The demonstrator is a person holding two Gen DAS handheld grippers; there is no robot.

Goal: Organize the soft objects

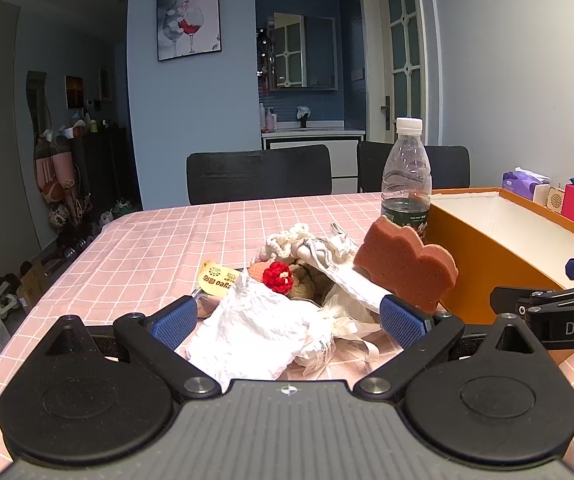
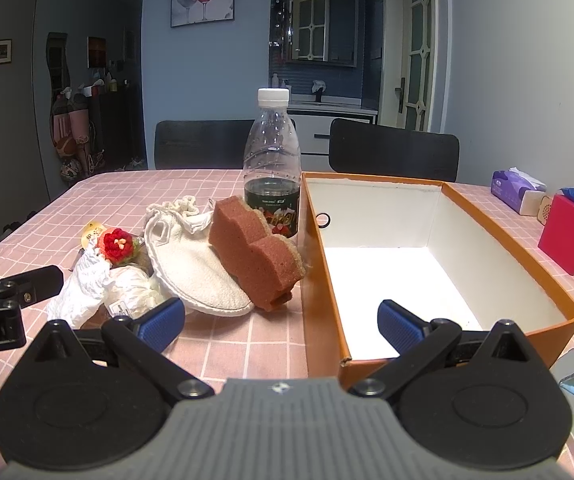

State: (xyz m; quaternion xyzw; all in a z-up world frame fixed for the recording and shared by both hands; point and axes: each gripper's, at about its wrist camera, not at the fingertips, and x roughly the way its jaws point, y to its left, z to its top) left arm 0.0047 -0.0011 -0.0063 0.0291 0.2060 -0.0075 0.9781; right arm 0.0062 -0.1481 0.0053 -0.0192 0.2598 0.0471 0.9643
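Table (image 2: pixel 215 352): pink cloth with a white grid, flat and smooth; open cloth lies beyond the left jaws, towards the far edge and the black chairs.
Box (image 2: pixel 323 280): orange card outside, white inside, rectangular, open-topped, nothing in it; its near left corner sits between the right jaws, the right finger over the white floor, the left finger outside over the cloth.
Bottle (image 2: pixel 273 168): clear ribbed plastic, white cap, dark label; upright beyond the right jaws, just beside the box's far left corner.
Sponge (image 2: pixel 255 256): terracotta foam, porous, scalloped outline; leans tilted just ahead of the right gripper's left finger, near the box wall.
White pad (image 2: pixel 199 276): oval terry cloth with a stitched rim, lying under the sponge's edge.
Crumpled white plastic (image 1: pixel 255 328): wrinkled, thin; it lies between the left jaws.
Crochet flower (image 1: pixel 279 276): red yarn, knobbly, just past the left jaws on the heap.
Left gripper (image 1: pixel 287 318): spread wide around the crumpled plastic, not closed on it.
Right gripper (image 2: pixel 283 322): wide apart, holding nothing.
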